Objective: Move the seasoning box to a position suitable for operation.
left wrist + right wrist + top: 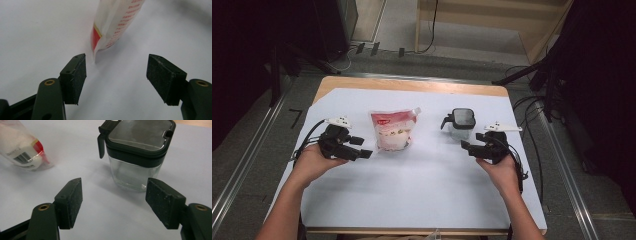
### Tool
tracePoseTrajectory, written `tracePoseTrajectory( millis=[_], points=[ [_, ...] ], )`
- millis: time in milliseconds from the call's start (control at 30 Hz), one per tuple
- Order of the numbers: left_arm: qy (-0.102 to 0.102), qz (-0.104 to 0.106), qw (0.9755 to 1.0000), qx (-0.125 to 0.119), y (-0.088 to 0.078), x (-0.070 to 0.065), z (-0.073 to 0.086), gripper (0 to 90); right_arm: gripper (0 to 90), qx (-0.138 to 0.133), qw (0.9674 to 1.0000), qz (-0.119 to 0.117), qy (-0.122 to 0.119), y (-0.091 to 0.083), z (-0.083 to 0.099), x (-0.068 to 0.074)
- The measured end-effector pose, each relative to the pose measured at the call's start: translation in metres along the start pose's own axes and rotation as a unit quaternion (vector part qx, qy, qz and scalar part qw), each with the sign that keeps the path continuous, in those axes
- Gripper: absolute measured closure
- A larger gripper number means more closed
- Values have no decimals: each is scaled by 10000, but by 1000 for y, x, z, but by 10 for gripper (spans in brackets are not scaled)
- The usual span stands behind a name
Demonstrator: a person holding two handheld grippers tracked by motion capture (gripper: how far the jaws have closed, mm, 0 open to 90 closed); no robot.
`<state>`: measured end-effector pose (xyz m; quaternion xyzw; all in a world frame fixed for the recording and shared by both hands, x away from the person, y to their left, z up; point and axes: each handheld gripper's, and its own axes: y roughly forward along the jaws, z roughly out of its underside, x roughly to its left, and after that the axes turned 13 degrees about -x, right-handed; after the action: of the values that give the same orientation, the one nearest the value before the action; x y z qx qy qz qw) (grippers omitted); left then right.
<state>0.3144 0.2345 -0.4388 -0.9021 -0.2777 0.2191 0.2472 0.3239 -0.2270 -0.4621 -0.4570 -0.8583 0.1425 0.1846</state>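
left gripper view: pouch dead ahead of the left gripper, jaws released; right gripper released too, facing the jar.

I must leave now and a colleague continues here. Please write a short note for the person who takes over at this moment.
Left gripper: open, nothing held, aimed at the pouch, short of it.
Right gripper: open, nothing held, facing the glass jar, not touching.
Pouch lies mid-table on the white sheet; the jar stands upright to its right, black lid closed.
Done: nothing gripped yet.
Left: probably grasp pouch and jar.
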Motion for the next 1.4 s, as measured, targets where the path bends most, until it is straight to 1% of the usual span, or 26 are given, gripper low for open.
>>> tracePoseTrajectory(
  millis=[33,100,133,200,267,300,333,400,433,467,533,567,633,700,767,833,867,900,967,1033,1067,1133,1167,1333,1367,1400],
  points=[
    [9,1,10000,20,0,0,0,333,279,65,9999,77,0,1,-1,0],
    [9,63,10000,65,1,-1,0,333,255,81,9997,239,3,2,-1,0],
    [29,50,10000,71,1,-2,0,333,240,85,9995,302,19,3,-1,0],
    [41,38,9999,86,1,-2,-1,334,224,44,9993,367,51,5,-1,0],
    [42,59,9999,81,1,-2,-2,334,197,-1,9989,434,168,8,-2,-1],
    [47,22,10000,33,1,-4,-3,334,195,-28,9987,451,217,10,-2,-2],
    [67,42,10000,46,1,-4,-4,334,199,21,9984,493,267,11,-3,-2],
    [40,51,10000,38,1,-5,-4,333,198,122,9977,636,215,13,-5,-1],
    [32,51,10000,35,1,-5,-4,332,195,128,9976,667,152,14,-6,-1],
    [23,64,10000,55,0,-6,-4,332,186,90,9974,697,183,14,-7,-1],
    [39,79,10000,45,-1,-6,-5,332,166,15,9972,707,258,16,-8,-2],
    [8,78,10000,26,-2,-6,-5,332,155,-7,9969,740,255,18,-8,-2],
    [41,52,10000,-3,-3,-7,-6,332,142,-39,9965,799,255,21,-9,-3],
    [-35,82,9999,-58,-3,-8,-7,332,134,-1,9965,767,340,25,-11,-5],
    [-33,117,9999,-18,-2,-8,-8,332,133,34,9960,846,287,28,-12,-6],
    [-72,170,9998,6,-1,-9,-9,333,133,-46,9956,910,202,30,-13,-6],
    [-21,182,9998,17,-1,-9,-9,333,131,-94,9957,888,231,32,-13,-6],
    [-40,198,9998,-8,-1,-10,-9,333,127,-115,9956,905,207,33,-14,-6],
    [10,170,9999,6,-2,-10,-9,333,100,-153,9958,886,198,36,-14,-4],
    [4,147,9999,-32,-2,-10,-9,333,52,-141,9952,936,237,39,-14,-2],
    [19,139,9999,-35,-2,-10,-10,333,42,-148,9947,974,282,41,-13,0],
    [50,135,9999,-5,-3,-11,-11,333,28,-143,9942,1031,257,42,-12,1],
    [108,137,9998,-47,-3,-12,-11,333,25,-174,9937,1090,201,43,-12,2],
    [119,139,9998,-29,-4,-16,-9,333,26,-279,9934,1094,185,49,-10,1],
    [102,89,9999,-20,-5,-18,-8,333,26,-294,9935,1083,208,50,-10,2],
    [108,90,9999,5,-6,-18,-7,333,26,-291,9933,1105,154,52,-9,1]
  ],
)
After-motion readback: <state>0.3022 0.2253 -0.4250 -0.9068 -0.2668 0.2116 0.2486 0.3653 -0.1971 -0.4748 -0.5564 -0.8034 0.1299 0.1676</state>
